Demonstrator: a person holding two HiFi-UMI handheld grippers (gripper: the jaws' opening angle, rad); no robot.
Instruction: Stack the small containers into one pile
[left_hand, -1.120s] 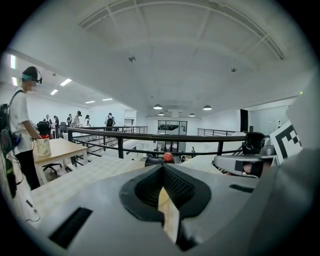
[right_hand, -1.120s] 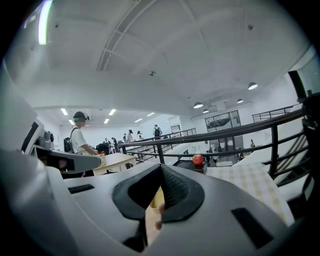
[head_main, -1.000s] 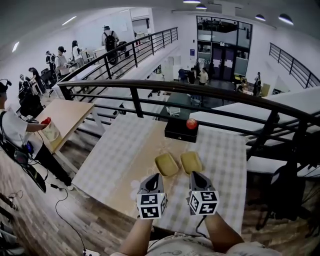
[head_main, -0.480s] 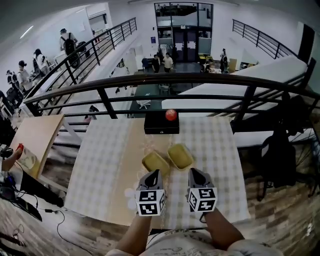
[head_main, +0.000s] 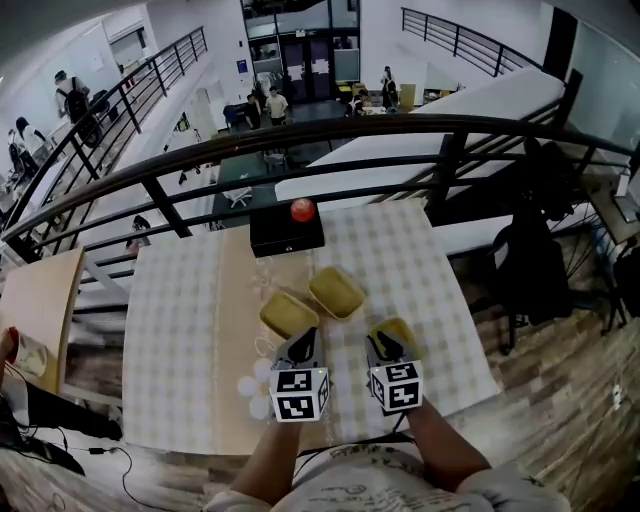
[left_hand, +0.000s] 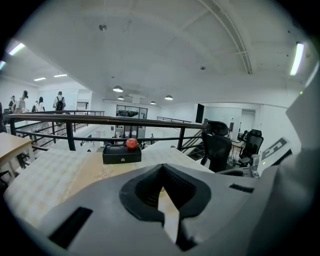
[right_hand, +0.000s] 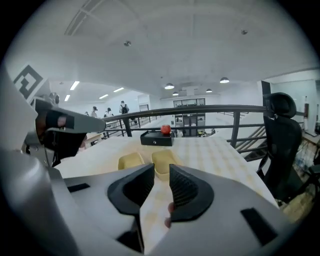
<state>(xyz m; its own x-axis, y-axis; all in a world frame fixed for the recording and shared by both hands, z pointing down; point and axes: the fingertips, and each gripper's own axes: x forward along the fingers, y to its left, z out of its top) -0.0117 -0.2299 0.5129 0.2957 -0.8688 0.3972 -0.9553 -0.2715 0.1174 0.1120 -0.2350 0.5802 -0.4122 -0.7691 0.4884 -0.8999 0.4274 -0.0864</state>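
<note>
Three shallow yellow containers lie on the checked tablecloth (head_main: 180, 330). The left container (head_main: 289, 313) and the middle container (head_main: 336, 292) sit side by side ahead of both grippers, and they show in the right gripper view as the left container (right_hand: 131, 161) and the middle container (right_hand: 164, 163). A third container (head_main: 397, 333) lies at the tip of my right gripper (head_main: 380, 341), partly hidden by it. The right gripper (right_hand: 161, 172) has its jaws opening, with nothing between them. My left gripper (head_main: 304, 338) hovers just short of the left container, and the left gripper (left_hand: 161, 170) has its jaws together and empty.
A black box (head_main: 287, 231) with a red button (head_main: 302, 210) stands at the table's far edge, against a black railing (head_main: 300, 140). A black office chair (head_main: 525, 255) is off the table's right side. A wooden table (head_main: 35, 300) stands to the left.
The head view has swung so the table sits more to the left. A third yellow container now shows beside the right gripper. Both grippers stay near the front edge.
</note>
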